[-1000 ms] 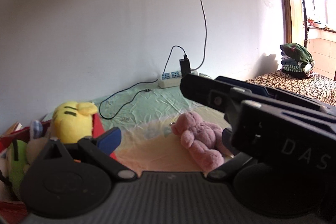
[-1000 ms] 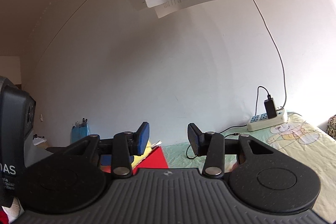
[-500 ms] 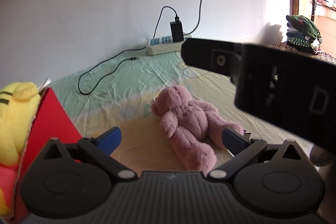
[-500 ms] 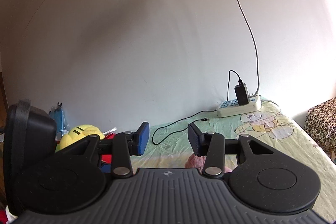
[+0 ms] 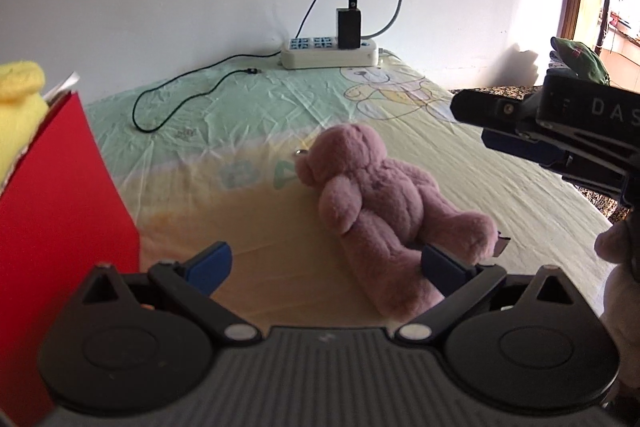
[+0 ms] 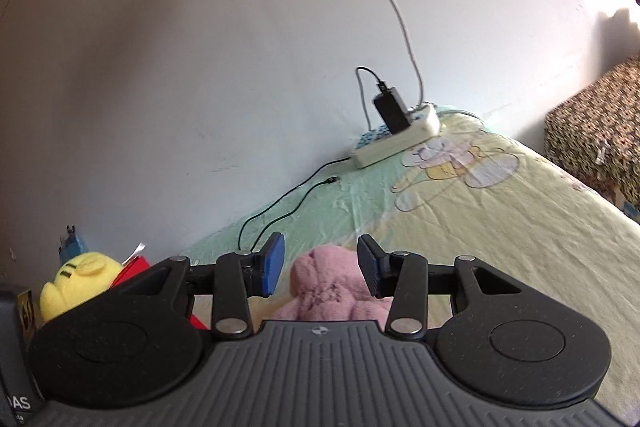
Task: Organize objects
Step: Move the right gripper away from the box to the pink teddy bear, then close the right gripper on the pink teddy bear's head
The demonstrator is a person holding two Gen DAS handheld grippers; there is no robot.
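Pink teddy (image 5: pixel 384 203) lying on bed sheet (image 5: pixel 240 115), well in front of power strip (image 5: pixel 328 55) by white wall. Left tool (image 5: pixel 324 263) spread wide, teddy's legs between pads, not gripped. Right tool (image 6: pixel 320 267) also apart above teddy, probably not touching. Red box (image 5: pixel 60 211) left of teddy.

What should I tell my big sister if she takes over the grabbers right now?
Left gripper: open, empty, low over the sheet with the pink teddy's legs between its fingers.
Right gripper: open, empty, lined up with the teddy's head, not touching it as far as I can tell.
The teddy lies on the bed sheet. The red box stands to the left with the yellow plush already in it.
Left to do: probably grab the teddy and put it in the box. Mind the black cable and power strip near the wall.
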